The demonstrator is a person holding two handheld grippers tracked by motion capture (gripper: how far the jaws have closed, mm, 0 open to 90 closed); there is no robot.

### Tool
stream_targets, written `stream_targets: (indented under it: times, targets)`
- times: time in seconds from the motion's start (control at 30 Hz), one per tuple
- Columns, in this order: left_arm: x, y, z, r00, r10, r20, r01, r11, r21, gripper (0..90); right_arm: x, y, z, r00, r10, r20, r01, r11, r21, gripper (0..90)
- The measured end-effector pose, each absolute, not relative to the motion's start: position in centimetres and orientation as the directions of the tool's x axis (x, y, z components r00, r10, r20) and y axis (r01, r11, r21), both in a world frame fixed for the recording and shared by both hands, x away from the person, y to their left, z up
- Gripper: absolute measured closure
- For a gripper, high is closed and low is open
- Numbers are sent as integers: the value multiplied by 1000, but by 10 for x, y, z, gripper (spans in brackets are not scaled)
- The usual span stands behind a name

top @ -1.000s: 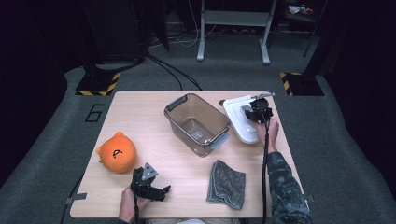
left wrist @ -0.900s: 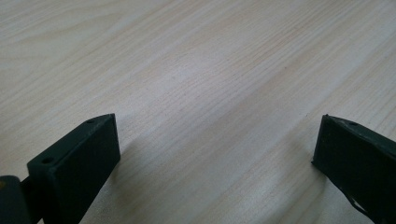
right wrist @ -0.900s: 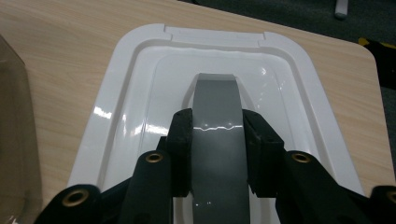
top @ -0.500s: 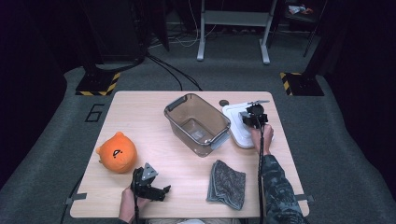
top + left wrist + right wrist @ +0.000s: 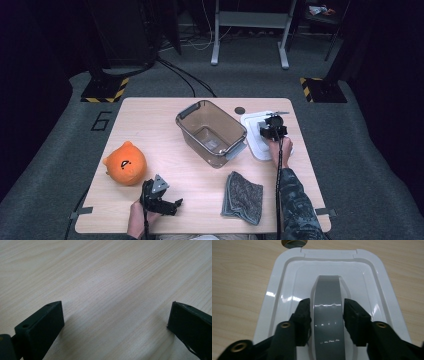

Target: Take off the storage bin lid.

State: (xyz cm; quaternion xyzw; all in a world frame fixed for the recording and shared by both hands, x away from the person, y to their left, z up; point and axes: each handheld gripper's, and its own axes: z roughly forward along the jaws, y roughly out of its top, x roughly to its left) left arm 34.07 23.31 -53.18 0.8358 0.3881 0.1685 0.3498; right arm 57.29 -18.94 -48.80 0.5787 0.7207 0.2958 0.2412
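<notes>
The white lid at mid-right of the high view had its grey handle straddled by the right gripper, whose jaws had just been opening, handle between them, while the left gripper was held wide over bare table.

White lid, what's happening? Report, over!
Right tool astride the white lid's grey handle, just widened. Left tool open, idle. Nothing blocking.

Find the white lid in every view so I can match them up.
High view: white lid right of the clear bin, near the table far right corner.
Right gripper view: centre, grey handle running up the middle.
Left gripper view: table wood.
Shared landmark: dark round disc just beyond the lid.
</notes>
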Motion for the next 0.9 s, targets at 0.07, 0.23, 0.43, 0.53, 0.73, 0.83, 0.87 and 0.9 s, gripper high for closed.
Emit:
stream_targets:
  times: [0.07, 0.23, 0.43, 0.53, 0.73, 0.83, 0.87, 0.9]
  targets:
    - [341, 233, -532, 641, 767, 10, 532, -454, 715, 1, 573, -191, -488, -213, 977, 2, 693, 149, 705, 438]
    - [341, 233, -532, 642, 767, 10, 531, -454, 716, 1, 567, -198, -482, -213, 976, 47, 708, 121, 696, 212]
    - [341, 233, -532, 641, 767, 9, 532, -454, 715, 1, 547, -198, -470, -253, 967, 38, 670, 147, 728, 146]
    - [341, 233, -532, 642, 767, 10, 531, -454, 715, 1, 537, -200, -464, -278, 959, 50, 656, 151, 739, 136]
    - [341, 233, -532, 642, 767, 9, 532, -454, 715, 1, 515, -202, -457, -321, 947, 31, 631, 189, 753, 97]
    - [341, 233, -532, 642, 767, 9, 531, -453, 716, 1, 504, -204, -456, -337, 941, 24, 622, 203, 756, 77]
    - [341, 233, -532, 641, 767, 10, 532, -454, 715, 1, 500, -204, -456, -336, 942, 20, 620, 205, 758, 76]
    - [341, 233, -532, 641, 767, 10, 532, -453, 715, 1, 496, -205, -456, -338, 941, 15, 618, 210, 757, 71]
